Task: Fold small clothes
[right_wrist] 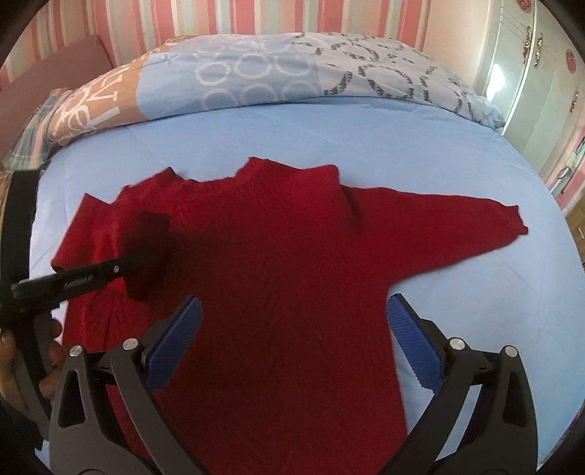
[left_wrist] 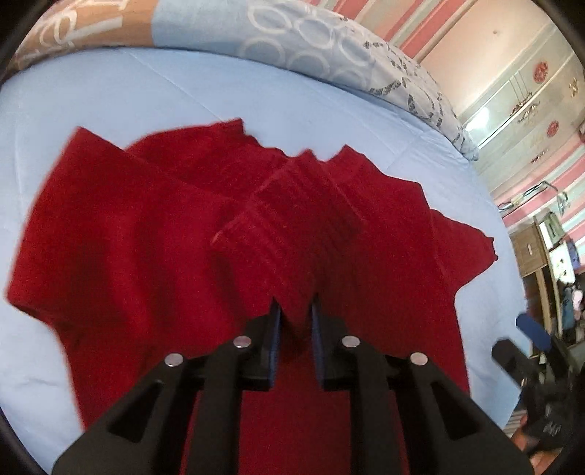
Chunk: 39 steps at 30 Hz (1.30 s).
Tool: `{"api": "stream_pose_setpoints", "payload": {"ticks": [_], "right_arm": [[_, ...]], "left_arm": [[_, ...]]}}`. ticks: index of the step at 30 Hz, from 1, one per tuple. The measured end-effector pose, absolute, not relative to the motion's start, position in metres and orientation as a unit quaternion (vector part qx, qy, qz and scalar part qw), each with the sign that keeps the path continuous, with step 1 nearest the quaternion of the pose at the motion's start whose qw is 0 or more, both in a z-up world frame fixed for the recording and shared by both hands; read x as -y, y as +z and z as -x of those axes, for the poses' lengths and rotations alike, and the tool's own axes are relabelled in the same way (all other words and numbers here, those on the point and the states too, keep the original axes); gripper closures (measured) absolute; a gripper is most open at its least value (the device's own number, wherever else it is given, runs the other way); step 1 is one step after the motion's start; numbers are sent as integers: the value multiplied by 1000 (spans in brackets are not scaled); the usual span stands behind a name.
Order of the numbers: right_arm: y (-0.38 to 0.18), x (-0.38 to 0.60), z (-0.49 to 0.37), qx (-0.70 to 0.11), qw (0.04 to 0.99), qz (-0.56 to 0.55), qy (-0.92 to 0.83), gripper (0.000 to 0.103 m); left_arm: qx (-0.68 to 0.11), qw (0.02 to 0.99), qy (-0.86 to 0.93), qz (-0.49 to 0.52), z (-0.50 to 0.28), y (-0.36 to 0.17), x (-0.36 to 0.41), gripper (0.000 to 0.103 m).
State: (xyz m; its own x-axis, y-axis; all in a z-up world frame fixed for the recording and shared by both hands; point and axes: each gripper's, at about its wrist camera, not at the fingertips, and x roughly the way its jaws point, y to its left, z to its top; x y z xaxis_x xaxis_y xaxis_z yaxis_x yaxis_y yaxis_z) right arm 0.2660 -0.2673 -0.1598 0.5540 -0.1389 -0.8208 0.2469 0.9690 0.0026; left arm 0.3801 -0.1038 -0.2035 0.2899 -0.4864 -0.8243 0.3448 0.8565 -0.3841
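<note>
The left gripper [left_wrist: 295, 310] has black jointed arms with round silver rivets and dark blue pads; its jaws stand a narrow gap apart, with a ribbed sleeve cuff of the red sweater [left_wrist: 204, 234] between them, though whether the pads press on the knit cannot be told. In the right wrist view the same gripper [right_wrist: 144, 255] reaches in from the left edge over the sweater's left shoulder area, and a pale printed word shows on its black side, too blurred to read; a hand [right_wrist: 22, 350] grips its handle at the lower left. The right gripper [right_wrist: 292, 310] is spread wide, its blue pads ridged and toothed along the inner edge, holding nothing and hovering over the sweater's body. The red sweater [right_wrist: 278, 263] is a soft knit with fine vertical ribs, lying flat on the bed, one sleeve stretched out toward the right, the other folded across the chest. The bed sheet [right_wrist: 365, 139] is smooth pale blue cloth with faint creases. Beyond it lies a folded quilt [right_wrist: 256, 76] printed with white rings, grey leafy circles and large white letters on a tan band, not legible as a word. The wall [right_wrist: 226, 18] behind carries pink and pale vertical stripes.
</note>
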Motion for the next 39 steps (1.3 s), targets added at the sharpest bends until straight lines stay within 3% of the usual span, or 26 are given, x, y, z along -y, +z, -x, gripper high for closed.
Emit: {"api": "stream_pose_setpoints", "payload": {"ticks": [2, 7, 10, 17, 22, 30, 31, 35, 36, 37, 38, 39], "right_arm": [[-159, 261, -275, -458, 881, -66, -99, 3], [-158, 241, -292, -455, 886, -59, -71, 3], [-161, 235, -296, -457, 885, -51, -67, 3], [-174, 238, -303, -470, 877, -72, -76, 3], [-203, 233, -331, -492, 864, -96, -50, 3], [-241, 247, -333, -527, 834, -144, -76, 12], [-244, 251, -333, -530, 830, -153, -78, 16], [-253, 252, -336, -537, 824, -169, -64, 52], [-254, 249, -338, -542, 822, -165, -54, 66], [-253, 247, -339, -544, 822, -163, -48, 74], [-248, 244, -339, -540, 827, -150, -49, 93], [-244, 242, -340, -536, 831, -138, -46, 93]], "left_arm": [[-536, 806, -248, 40, -369, -202, 96, 62], [-536, 792, -283, 77, -369, -202, 73, 61], [-512, 804, -293, 72, -363, -191, 65, 43], [-489, 813, -307, 81, -370, -171, 70, 39], [-510, 830, -222, 32, -370, -179, 31, 35], [-523, 834, -173, 31, -368, -189, -6, 35], [-524, 834, -172, 28, -368, -190, -5, 35], [-518, 838, -169, 9, -363, -188, 3, 35], [-517, 840, -167, 3, -362, -187, 6, 35], [-516, 841, -165, -2, -360, -186, 8, 35], [-515, 841, -165, -4, -360, -185, 9, 35], [-514, 842, -164, -5, -361, -183, 12, 35]]}}
